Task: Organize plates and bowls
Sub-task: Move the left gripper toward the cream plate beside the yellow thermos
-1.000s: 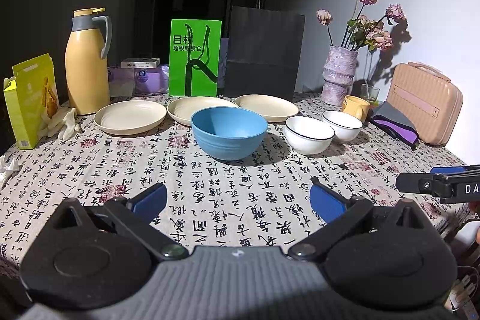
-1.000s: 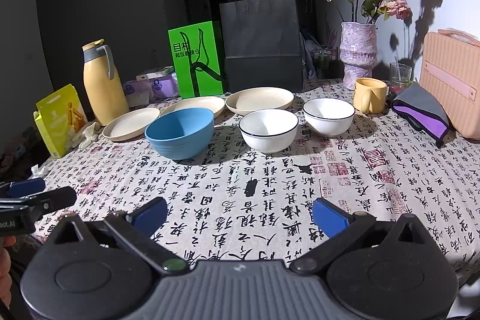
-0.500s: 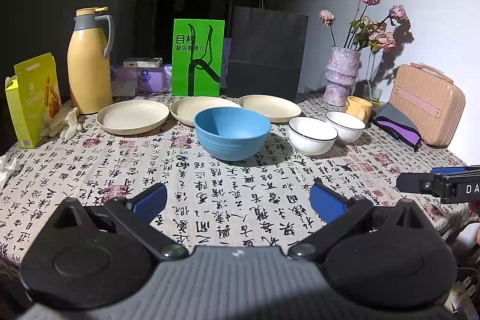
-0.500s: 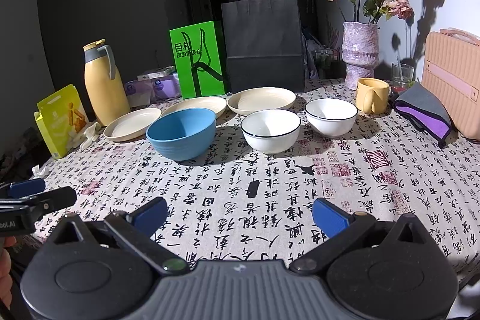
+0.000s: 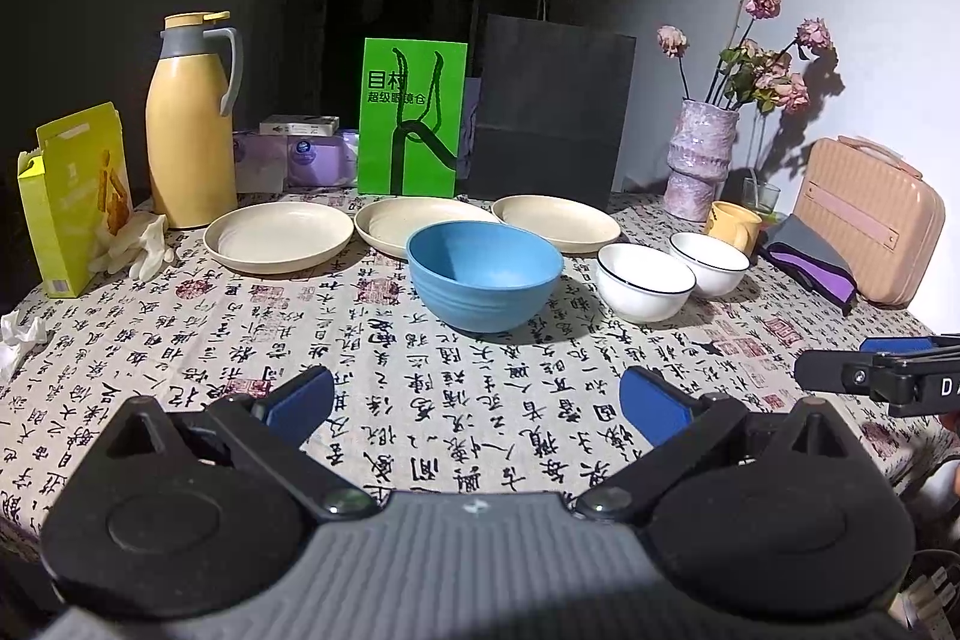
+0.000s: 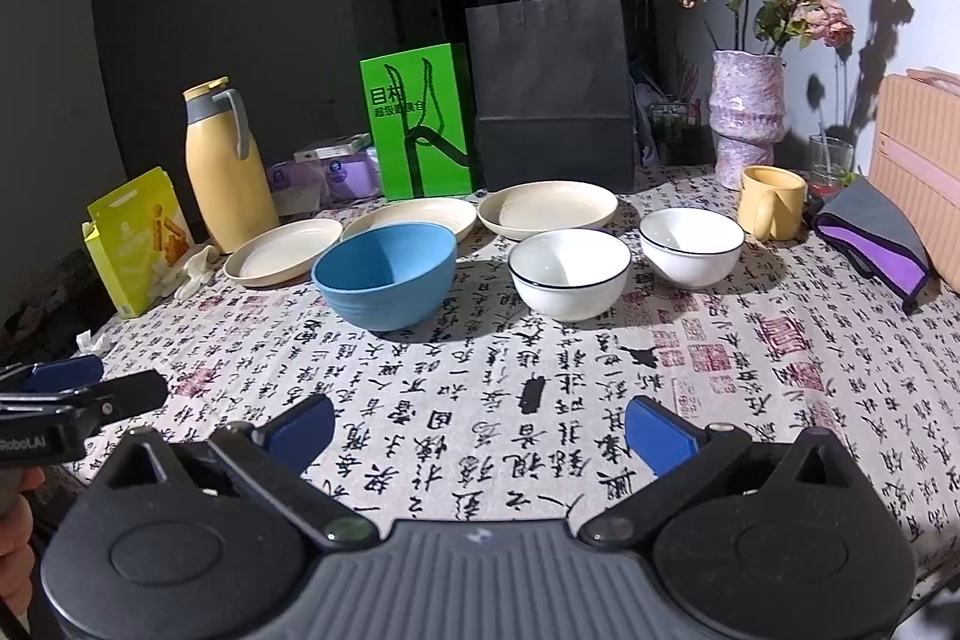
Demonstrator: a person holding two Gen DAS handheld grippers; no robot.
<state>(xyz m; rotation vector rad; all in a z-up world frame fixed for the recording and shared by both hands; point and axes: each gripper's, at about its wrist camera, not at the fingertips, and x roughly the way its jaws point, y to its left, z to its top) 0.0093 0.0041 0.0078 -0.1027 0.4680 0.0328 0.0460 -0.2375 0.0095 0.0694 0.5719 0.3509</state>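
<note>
Your left gripper & right gripper both hang w/ jaws apart, gripping nothing. Ahead of them: blue bowl, two white bowls, mouths up; three cream plates flat in a row behind. Green bag reads "目村".

Table under calligraphy-print cloth. On it: three cream plates, blue bowl, two white bowls, yellow mug, thermos, vase.
</note>
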